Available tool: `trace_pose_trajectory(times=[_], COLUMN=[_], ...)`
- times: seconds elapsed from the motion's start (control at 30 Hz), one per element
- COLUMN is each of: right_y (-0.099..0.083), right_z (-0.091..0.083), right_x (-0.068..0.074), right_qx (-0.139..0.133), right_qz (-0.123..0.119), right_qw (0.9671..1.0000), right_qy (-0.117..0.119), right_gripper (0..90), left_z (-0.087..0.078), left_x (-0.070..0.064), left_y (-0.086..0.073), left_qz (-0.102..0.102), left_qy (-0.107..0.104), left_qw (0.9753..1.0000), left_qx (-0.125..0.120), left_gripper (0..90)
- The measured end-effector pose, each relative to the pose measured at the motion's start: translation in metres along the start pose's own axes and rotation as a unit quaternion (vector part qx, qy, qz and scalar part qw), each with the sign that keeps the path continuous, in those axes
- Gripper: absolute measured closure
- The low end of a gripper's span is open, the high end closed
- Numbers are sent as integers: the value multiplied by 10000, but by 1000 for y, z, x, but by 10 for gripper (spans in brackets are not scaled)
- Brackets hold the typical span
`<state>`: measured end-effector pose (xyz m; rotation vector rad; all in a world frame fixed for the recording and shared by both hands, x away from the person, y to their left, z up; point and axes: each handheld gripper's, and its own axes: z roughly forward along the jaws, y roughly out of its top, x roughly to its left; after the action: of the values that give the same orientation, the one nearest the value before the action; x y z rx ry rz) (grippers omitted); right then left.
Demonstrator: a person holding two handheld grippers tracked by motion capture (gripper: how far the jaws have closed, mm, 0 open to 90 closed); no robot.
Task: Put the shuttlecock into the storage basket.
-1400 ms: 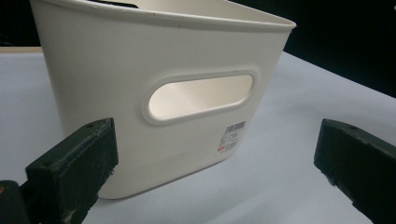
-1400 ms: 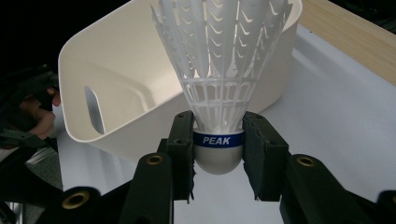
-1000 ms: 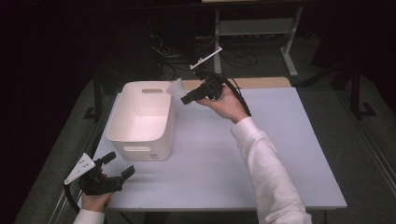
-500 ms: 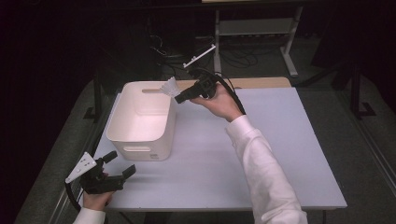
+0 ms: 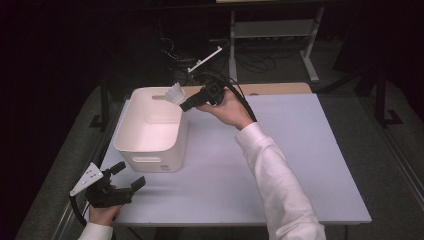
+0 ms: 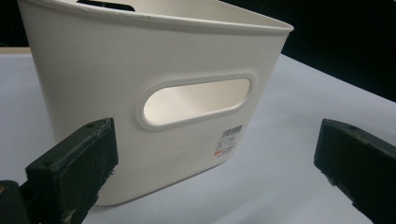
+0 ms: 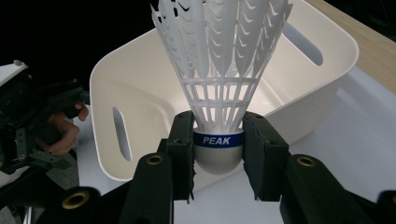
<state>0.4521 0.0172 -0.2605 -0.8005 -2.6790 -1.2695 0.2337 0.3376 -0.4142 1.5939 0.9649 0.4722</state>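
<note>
A white plastic shuttlecock (image 7: 219, 70) with a blue band reading PEAK is clamped by its cork between the jaws of my right gripper (image 7: 218, 151). In the high view that right gripper (image 5: 186, 104) holds the shuttlecock (image 5: 175, 93) over the far right rim of a white bin (image 5: 150, 137) with cut-out handles. The bin's inside (image 7: 154, 102) looks bare where it shows. My left gripper (image 5: 126, 176) rests open at the table's near left corner, pointing at the bin's front wall (image 6: 140, 70); nothing is between its jaws.
The bin stands on a pale grey table (image 5: 280, 165). A wooden strip (image 5: 275, 89) runs along the table's far edge. Beyond it are cables and a metal frame (image 5: 270, 30) on a dark floor. The person's white sleeve (image 5: 275, 175) crosses the table's middle.
My right gripper has carried the shuttlecock leftward, from beside the bin's far right corner to over its rim. The left gripper has stayed in place.
</note>
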Motion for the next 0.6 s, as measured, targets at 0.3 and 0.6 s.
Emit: trace_pose_trajectory(times=[0.3, 0.6], right_y=[3, 6], right_z=[10, 21], right_x=[4, 9], right_qx=[22, 91], right_qz=[-117, -159], right_qw=[9999, 9997], right_qy=[38, 128], right_gripper=[643, 643], left_z=[0, 0], left_x=[0, 0], left_y=[0, 0], left_qz=[0, 1], left_qy=[-1, 5], left_qw=[10000, 10000], left_qx=[-3, 4], left_gripper=[0, 0])
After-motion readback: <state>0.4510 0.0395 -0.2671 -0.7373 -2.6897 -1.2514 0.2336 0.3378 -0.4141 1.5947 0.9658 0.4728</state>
